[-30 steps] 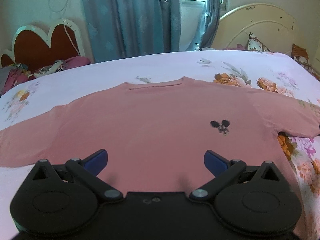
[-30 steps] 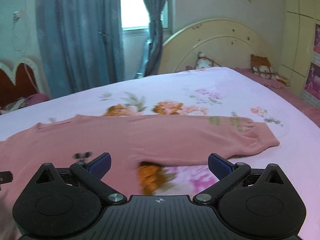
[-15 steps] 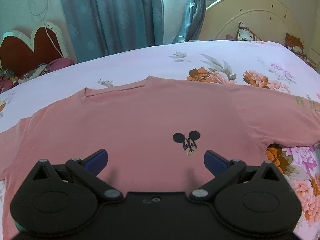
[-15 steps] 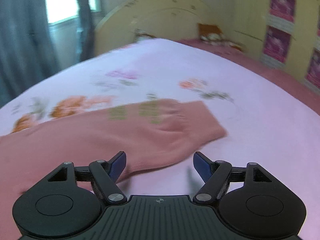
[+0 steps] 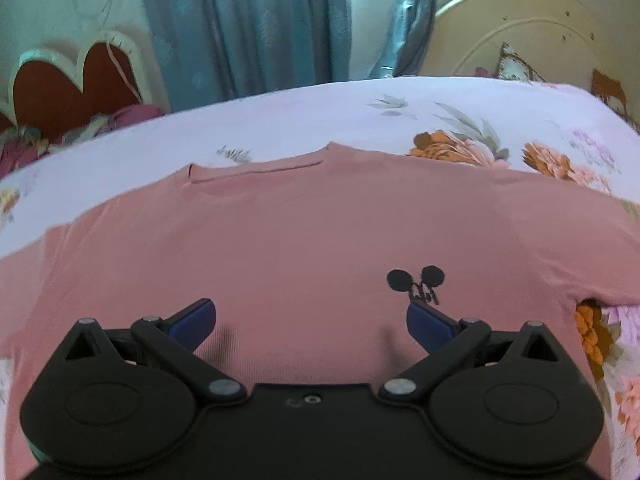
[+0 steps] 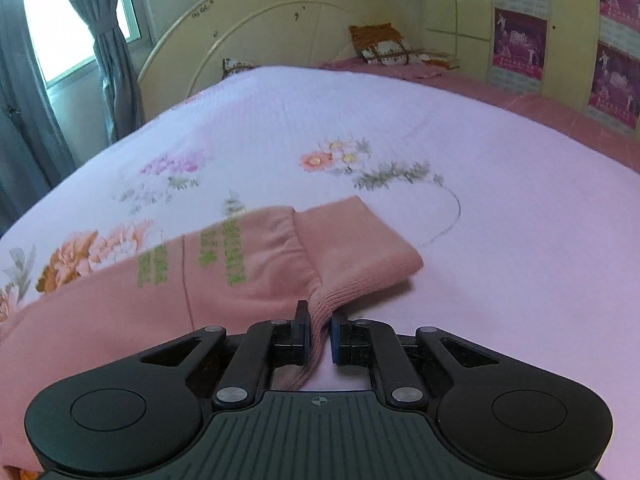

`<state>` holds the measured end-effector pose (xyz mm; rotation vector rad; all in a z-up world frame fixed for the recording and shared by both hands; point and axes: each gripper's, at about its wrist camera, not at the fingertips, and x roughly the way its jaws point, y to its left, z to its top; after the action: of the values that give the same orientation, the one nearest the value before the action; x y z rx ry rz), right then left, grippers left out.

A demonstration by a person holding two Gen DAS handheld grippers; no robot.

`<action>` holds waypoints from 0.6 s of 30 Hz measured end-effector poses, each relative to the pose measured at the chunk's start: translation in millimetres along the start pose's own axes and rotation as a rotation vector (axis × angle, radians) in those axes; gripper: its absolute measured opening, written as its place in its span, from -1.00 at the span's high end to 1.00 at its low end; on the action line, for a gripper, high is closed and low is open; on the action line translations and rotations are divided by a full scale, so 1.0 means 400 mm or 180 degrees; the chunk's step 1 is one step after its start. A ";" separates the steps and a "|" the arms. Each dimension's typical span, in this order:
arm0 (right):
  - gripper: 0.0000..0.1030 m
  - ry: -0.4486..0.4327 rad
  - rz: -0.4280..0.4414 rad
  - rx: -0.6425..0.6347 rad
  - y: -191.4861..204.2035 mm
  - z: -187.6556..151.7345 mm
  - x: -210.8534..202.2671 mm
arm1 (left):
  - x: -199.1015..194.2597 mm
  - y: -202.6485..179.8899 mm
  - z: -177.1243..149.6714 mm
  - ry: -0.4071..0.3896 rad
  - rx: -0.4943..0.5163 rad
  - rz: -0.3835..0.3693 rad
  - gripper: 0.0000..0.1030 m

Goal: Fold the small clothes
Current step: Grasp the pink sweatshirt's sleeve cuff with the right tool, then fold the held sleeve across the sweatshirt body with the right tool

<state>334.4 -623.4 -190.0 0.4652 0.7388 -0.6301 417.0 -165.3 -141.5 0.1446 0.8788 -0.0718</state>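
Observation:
A pink long-sleeved sweatshirt [image 5: 304,236] lies spread flat on the bed, neck at the far side, with a small black mouse-ears print [image 5: 416,284] on the chest. My left gripper [image 5: 308,322] is open and empty just above the lower body of the shirt. In the right wrist view the shirt's sleeve [image 6: 240,264] with green lettering ends in a ribbed cuff [image 6: 360,248]. My right gripper [image 6: 320,330] is shut on the near edge of that cuff.
The bed has a pale floral sheet [image 6: 400,128] and a cream headboard [image 6: 256,28] with pillows [image 6: 384,46]. Blue curtains [image 5: 240,28] hang behind. A heart-shaped red headboard [image 5: 76,80] stands at the left. A wardrobe [image 6: 560,28] is at the right.
My right gripper swung right to the sleeve end and closed on the cuff. My left gripper stayed open and shifted slightly over the shirt body.

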 end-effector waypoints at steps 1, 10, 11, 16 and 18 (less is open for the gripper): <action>0.83 -0.0055 0.0040 -0.0014 0.010 0.002 -0.005 | 0.003 0.010 0.001 0.0037 -0.0050 -0.0013 -0.97; 0.84 -0.0447 0.0809 -0.0559 0.272 0.011 -0.148 | -0.025 0.112 0.006 -0.0011 -0.0125 -0.0055 -0.99; 0.84 -0.0456 0.0949 -0.0637 0.320 0.001 -0.166 | -0.028 0.134 0.003 0.0008 -0.0182 -0.0038 -0.99; 0.84 -0.0404 0.1577 -0.1001 0.564 -0.094 -0.244 | -0.046 0.252 -0.022 0.0038 -0.0439 0.0078 -0.97; 0.84 -0.0315 0.1810 -0.1135 0.669 -0.154 -0.270 | -0.062 0.308 -0.037 0.0003 -0.0522 0.0091 -0.97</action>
<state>423.0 -355.0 -105.2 0.2896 0.5712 0.0148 405.1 -41.4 -119.9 0.0040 0.8795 0.0270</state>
